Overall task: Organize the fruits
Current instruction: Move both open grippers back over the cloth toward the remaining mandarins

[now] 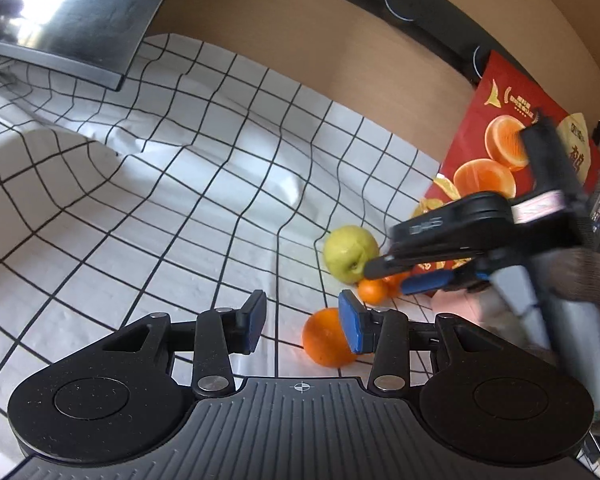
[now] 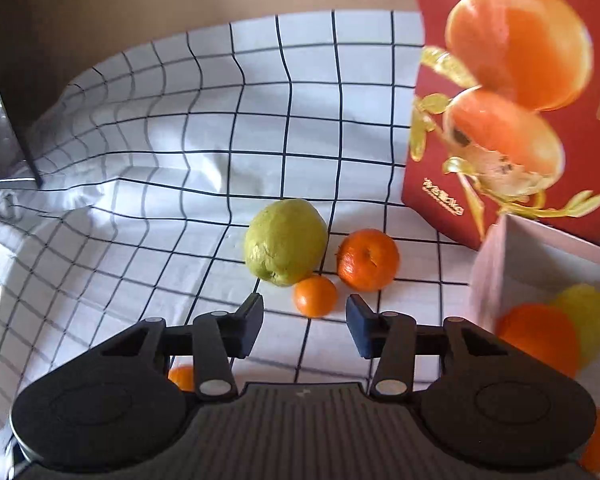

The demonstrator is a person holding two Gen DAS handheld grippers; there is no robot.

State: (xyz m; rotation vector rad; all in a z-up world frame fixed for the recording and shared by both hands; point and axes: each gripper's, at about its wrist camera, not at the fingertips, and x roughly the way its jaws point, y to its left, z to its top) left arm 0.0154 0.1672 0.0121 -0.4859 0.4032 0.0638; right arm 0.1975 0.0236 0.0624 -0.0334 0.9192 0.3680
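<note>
**Me:** My right claw (image 2: 304, 322) is spread with nothing between its pads, pointing down at the checked cloth (image 2: 180, 184) over the worktop. My left claw (image 1: 302, 320) is spread and empty too.

**Partner:** Where's the fruit from there?

**Me:** Just ahead of the right claw's tips sits the small mandarin (image 2: 315, 295), almost in line with the gap. Beyond it and slightly left is the green guava-like fruit (image 2: 286, 242), touching the mandarin or nearly so. Ahead to the right is a bigger tangerine (image 2: 368, 260). The pale box (image 2: 496, 264) with fruit already inside is off to the right, the red carton (image 2: 440, 184) standing behind it. Another orange (image 1: 326, 338) lies right beside my left claw's right pad.

**Partner:** How will the mandarin handle?

**Me:** Light, I'd judge, with a soft, loose peel that gives under pressure. It's round, so it could roll on the wrinkled cloth or squirt out of a glancing pinch.

**Partner:** So where do you take it?

**Me:** Across its widest middle, pads on opposite sides, closing gently. I'd come straight down so I don't nudge the green fruit beside it.
</note>
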